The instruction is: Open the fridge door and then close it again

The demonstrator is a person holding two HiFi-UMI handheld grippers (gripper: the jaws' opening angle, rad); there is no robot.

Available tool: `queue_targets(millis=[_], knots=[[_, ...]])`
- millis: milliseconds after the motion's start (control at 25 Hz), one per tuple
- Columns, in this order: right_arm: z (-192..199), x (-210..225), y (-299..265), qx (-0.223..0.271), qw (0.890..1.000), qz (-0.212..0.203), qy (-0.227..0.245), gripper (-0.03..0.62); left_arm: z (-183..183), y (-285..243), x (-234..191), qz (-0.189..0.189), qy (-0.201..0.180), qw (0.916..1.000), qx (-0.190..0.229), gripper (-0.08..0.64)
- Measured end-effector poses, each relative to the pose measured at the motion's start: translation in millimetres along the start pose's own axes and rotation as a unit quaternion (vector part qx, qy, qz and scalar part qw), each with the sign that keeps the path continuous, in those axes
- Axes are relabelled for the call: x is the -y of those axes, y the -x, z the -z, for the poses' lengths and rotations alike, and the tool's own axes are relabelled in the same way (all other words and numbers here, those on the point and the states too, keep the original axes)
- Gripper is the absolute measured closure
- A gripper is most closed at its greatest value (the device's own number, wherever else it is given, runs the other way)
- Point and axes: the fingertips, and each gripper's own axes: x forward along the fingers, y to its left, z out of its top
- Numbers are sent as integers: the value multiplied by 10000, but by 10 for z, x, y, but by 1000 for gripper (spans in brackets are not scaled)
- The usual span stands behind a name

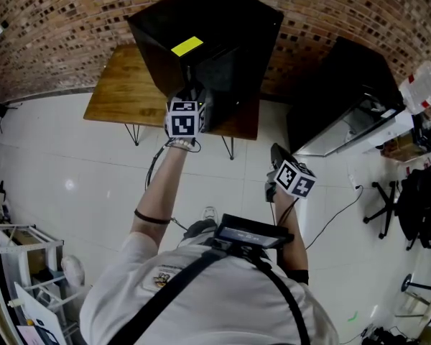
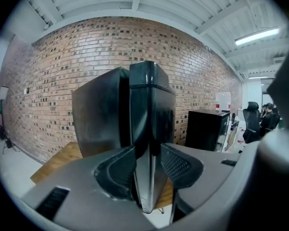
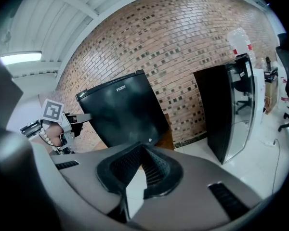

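A small black fridge (image 1: 208,42) with a yellow sticker on top stands on a wooden table (image 1: 122,85). My left gripper (image 1: 202,98) is at the fridge's front corner. In the left gripper view its jaws (image 2: 147,172) straddle the glossy edge of the fridge door (image 2: 147,124), and the pads (image 2: 123,170) look pressed against both of its sides. A dark slit shows between the door and the fridge body (image 2: 96,114). My right gripper (image 1: 276,155) hangs lower and to the right, away from the fridge, shut (image 3: 140,165) on nothing. Its view takes in the fridge front (image 3: 125,112) and the left gripper (image 3: 79,118).
A taller black cabinet (image 1: 345,99) with a glass door (image 3: 241,105) stands to the right of the table. Office chairs (image 1: 409,200) stand at the far right, white shelving (image 1: 14,264) at the lower left. A brick wall (image 1: 57,20) backs everything. A cable (image 1: 337,218) trails over the white floor.
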Motion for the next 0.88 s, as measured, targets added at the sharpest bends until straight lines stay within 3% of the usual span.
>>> queue_targets(millis=[160,440,880], knots=[[-33,101,104,64,10000,38,-52,588,64,203,628,367,-221,9989,197,416],[23,328,529,201,9996,160,-108,588,158,379,1467,1078,-196,9939,90,431],[-26,1019,1374,602,9947,716,-421,588,170,343,2835,2136,-324,9764,4,468]])
